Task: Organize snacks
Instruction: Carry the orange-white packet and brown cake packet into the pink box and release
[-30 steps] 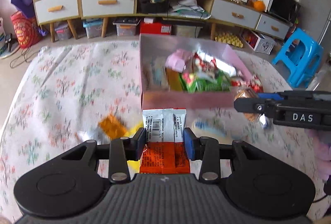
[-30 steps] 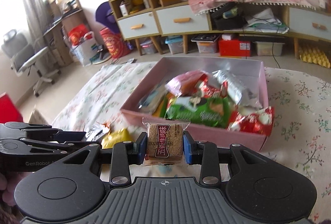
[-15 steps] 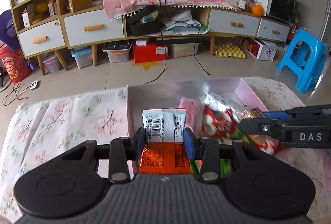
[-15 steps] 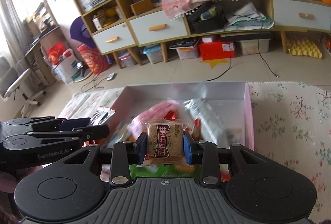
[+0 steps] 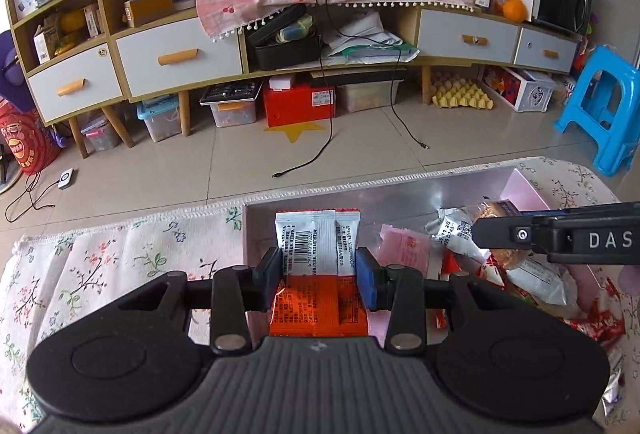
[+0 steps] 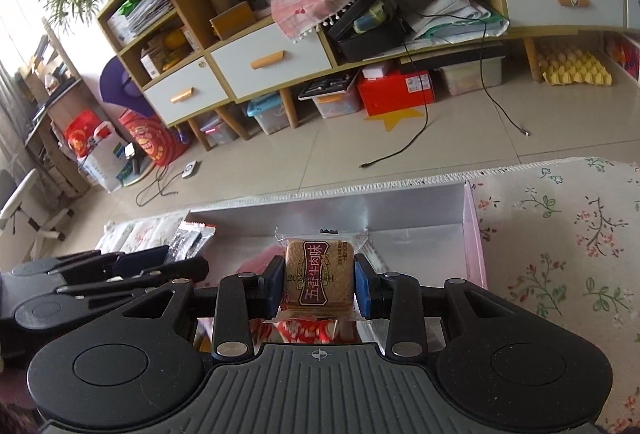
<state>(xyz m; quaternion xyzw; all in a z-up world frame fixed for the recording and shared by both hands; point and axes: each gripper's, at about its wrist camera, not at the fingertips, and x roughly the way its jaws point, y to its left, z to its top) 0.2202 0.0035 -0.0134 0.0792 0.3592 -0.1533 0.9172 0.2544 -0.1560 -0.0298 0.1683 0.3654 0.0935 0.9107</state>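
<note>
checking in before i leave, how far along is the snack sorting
Done: several packets already lie in the pink box. In hand: the left gripper is shut on an orange and white packet and the right gripper on a brown biscuit, both over the box. Left: dropping these two in. Whether any snacks remain on the table is out of view.

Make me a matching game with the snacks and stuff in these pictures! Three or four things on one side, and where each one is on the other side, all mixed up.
Things
1. orange and white packet
2. brown biscuit packet
3. pink box
4. blue stool

Places
A. on the flowered cloth, with snacks inside
B. squeezed in the right gripper
C. on the floor, past the table
D. squeezed in the left gripper

Pairs: 1-D, 2-B, 3-A, 4-C
</note>
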